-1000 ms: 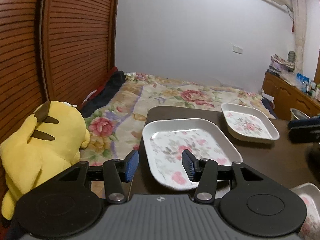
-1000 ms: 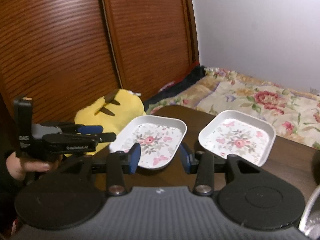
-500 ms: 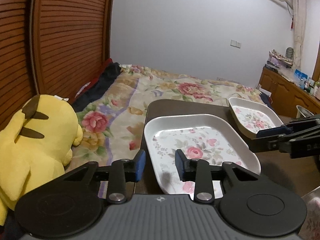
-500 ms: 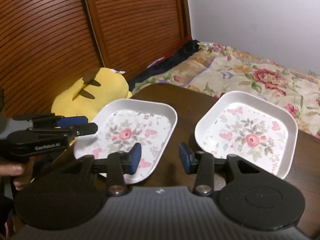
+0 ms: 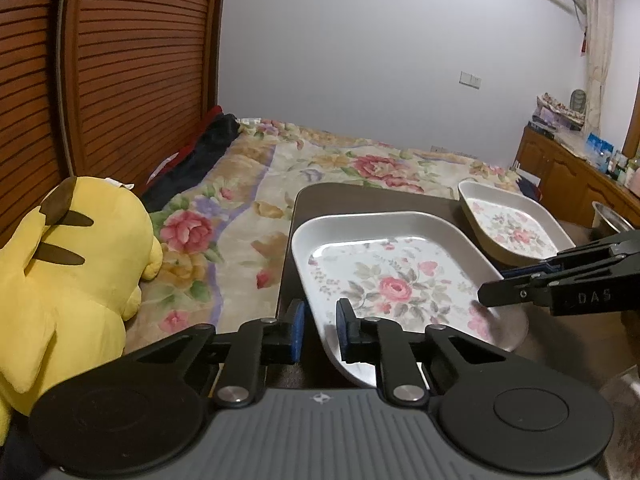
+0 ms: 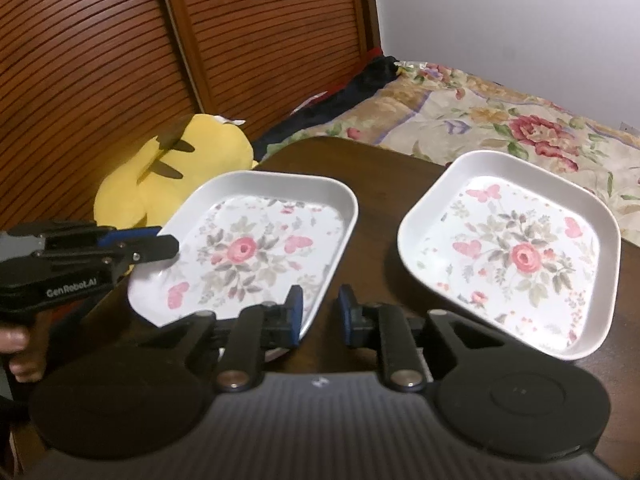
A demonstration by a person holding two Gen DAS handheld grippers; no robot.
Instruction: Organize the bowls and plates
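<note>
A white square plate with a rose print sits at the left end of the dark wooden table. My left gripper is shut on this plate's near-left rim. The right gripper is shut on the opposite rim, one finger inside the plate and one outside. A second, deeper floral dish rests on the table to the right, untouched.
A yellow plush toy lies left of the table, beside slatted wooden doors. A bed with a floral cover runs behind the table. A metal bowl and a wooden cabinet stand at the right. A hand holds the left gripper.
Both grippers moved in toward the near plate and narrowed from wide open until they closed on its opposite rims. The second dish stayed put.
</note>
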